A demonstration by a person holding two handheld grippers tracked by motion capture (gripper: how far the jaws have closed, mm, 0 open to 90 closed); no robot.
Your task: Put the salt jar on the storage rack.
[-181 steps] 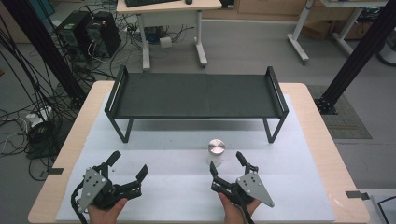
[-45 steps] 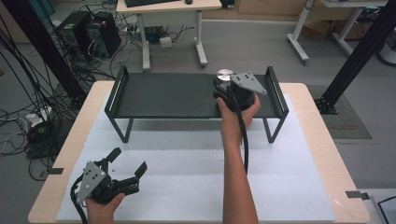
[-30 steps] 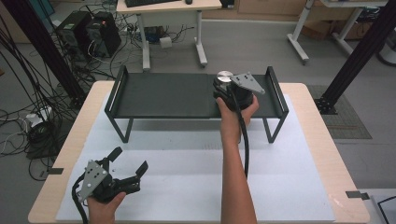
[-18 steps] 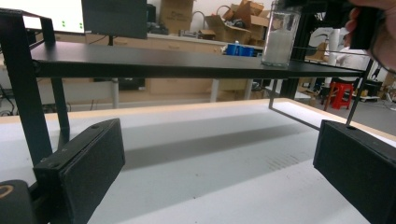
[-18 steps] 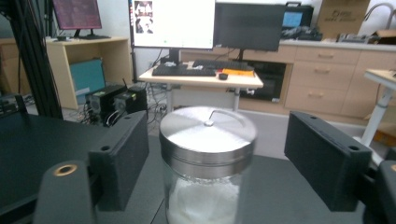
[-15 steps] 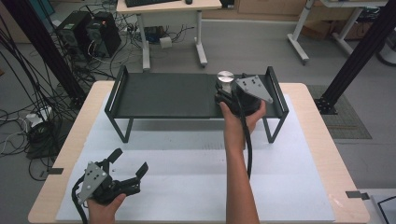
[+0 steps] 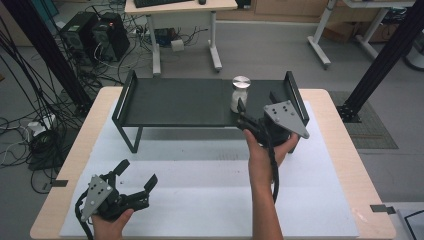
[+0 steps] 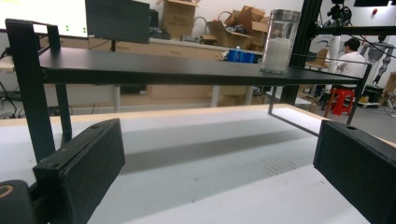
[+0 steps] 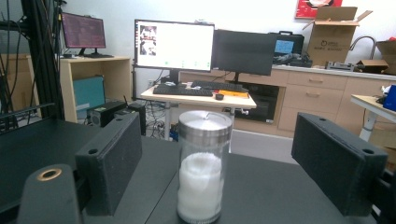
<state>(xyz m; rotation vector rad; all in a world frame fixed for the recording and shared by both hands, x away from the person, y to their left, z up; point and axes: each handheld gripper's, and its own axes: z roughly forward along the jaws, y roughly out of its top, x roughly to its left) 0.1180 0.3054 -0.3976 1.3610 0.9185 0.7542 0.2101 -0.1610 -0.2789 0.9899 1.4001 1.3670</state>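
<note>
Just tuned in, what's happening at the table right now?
A person works with a hand-held gripper in each hand. The right hand-held gripper is open at the raised black shelf, its jaws apart on either side of a glass jar of white powder that stands upright on the shelf, untouched. The left hand-held gripper is open too, low over the white mat near the table's front edge.

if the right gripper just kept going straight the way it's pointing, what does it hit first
Most likely the glass jar of white powder standing on the black shelf. It sits upright between the open jaws of the right gripper, just ahead of them. How far ahead is hard to judge.
</note>
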